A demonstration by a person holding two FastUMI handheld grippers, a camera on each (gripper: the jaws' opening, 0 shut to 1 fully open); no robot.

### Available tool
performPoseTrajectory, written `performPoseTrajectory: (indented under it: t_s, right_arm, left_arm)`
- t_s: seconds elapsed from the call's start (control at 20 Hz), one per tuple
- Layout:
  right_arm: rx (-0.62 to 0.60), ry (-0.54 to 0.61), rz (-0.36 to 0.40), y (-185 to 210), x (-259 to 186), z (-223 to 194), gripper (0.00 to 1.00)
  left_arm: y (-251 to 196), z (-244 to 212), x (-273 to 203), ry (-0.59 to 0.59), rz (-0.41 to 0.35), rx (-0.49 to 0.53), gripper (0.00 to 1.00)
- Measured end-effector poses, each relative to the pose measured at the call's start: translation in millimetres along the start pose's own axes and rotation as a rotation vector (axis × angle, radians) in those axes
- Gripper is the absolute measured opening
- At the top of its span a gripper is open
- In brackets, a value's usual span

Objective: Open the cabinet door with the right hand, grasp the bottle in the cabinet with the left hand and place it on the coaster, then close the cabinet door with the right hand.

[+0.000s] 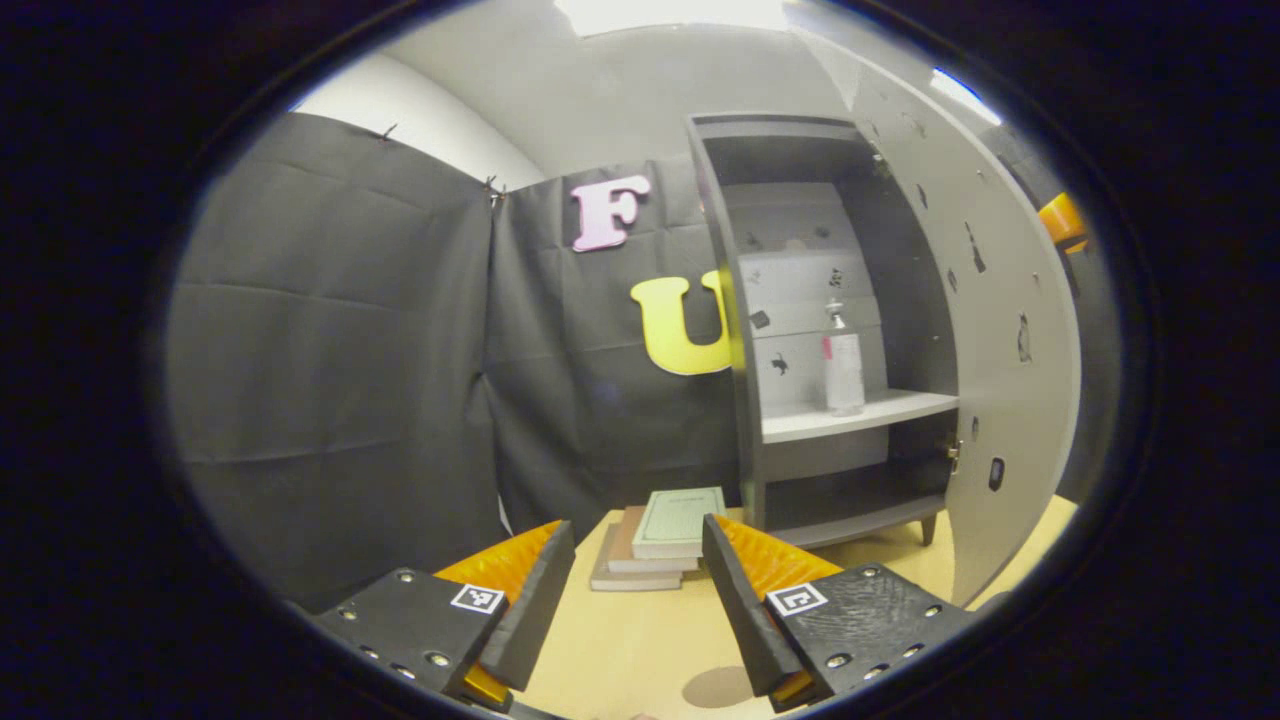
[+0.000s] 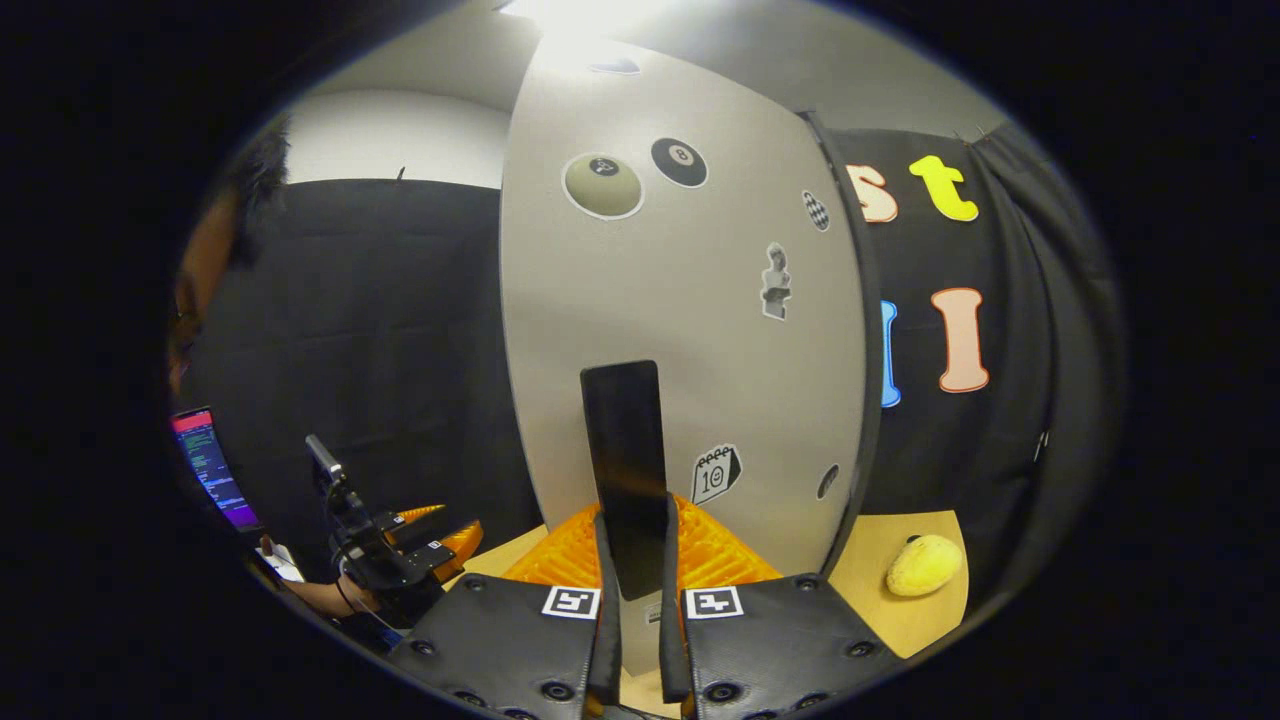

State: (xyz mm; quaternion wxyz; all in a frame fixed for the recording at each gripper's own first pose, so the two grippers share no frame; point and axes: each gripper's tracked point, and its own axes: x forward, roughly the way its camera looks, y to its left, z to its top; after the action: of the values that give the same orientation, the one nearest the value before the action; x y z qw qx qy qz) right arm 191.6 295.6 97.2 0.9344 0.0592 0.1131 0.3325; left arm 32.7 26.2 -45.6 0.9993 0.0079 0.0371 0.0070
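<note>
**Inspector:** Your cabinet door (image 1: 1000, 330) stands swung wide open. Your right gripper (image 2: 633, 560) has its jaws clenched on the door handle (image 2: 622, 470), a dark upright bar. Stickers cover the door face; one reads "8", another "10".

**Operator:** And the bottle?

**Inspector:** The bottle (image 1: 843, 370), a pump type with a pink label too small to read, stands upright and alone on the middle shelf (image 1: 850, 415) of the cabinet (image 1: 790, 330). Your left gripper (image 1: 640, 590) hangs over the bench (image 1: 640, 640), jaws released and holding nothing, well apart from the bottle.

**Operator:** Obstructions?

**Inspector:** A stack of books (image 1: 655, 535) lies on the bench just left of the cabinet's foot. The round coaster (image 1: 715, 686) lies near your left jaws. A yellow fruit (image 2: 922, 565) rests on the bench behind the door.
</note>
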Motion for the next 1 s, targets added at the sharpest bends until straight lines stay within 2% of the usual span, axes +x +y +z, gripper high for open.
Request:
performPoseTrajectory:
  t_s: [0.15,0.25,0.3,0.35,0.45,0.55,0.6,0.65,0.75,0.95,1.0]
  right_arm:
    - [0.021,-0.015,-0.061,-13.6,-12.7,2.4,0.14]
    - [0.032,-0.029,-0.120,-24.8,-19.5,2.8,0.17]
    - [0.040,-0.034,-0.156,-31.1,-23.3,3.5,0.14]
    - [0.053,-0.044,-0.185,-37.0,-27.9,3.9,0.16]
    - [0.093,-0.059,-0.221,-45.5,-30.0,5.5,0.12]
    - [0.146,-0.061,-0.141,-25.2,-22.3,6.1,0.11]
    - [0.117,-0.066,-0.118,-16.0,-15.6,6.7,0.12]
    - [0.068,-0.065,-0.112,-12.2,-11.2,7.3,0.08]
    - [0.003,-0.062,-0.123,-14.6,-8.8,11.2,0.12]
    - [0.042,-0.076,-0.074,-9.5,-8.6,10.1,0.14]
    - [0.045,-0.074,-0.050,-7.5,-11.1,9.4,0.19]
  left_arm:
    - [-42.9,12.1,-0.8,-0.013,-0.051,-0.007,0.82]
    - [-71.5,17.8,0.2,-0.018,-0.083,-0.006,0.80]
    - [-85.5,20.6,0.0,-0.019,-0.099,-0.002,0.80]
    - [-97.8,22.2,-2.1,-0.018,-0.114,0.003,0.80]
    - [-121.4,25.1,-3.4,-0.020,-0.138,0.013,0.80]
    - [-139.2,28.6,-5.0,-0.020,-0.153,0.025,0.82]
    - [-147.4,30.3,-7.3,-0.021,-0.156,0.031,0.77]
    - [-153.8,32.9,-11.8,-0.024,-0.155,0.035,0.77]
    - [-160.8,35.2,-16.1,-0.027,-0.146,0.036,0.77]
    - [-168.4,40.0,-25.2,-0.022,-0.105,0.040,0.78]
    - [-170.0,42.3,-27.2,-0.020,-0.093,0.040,0.79]
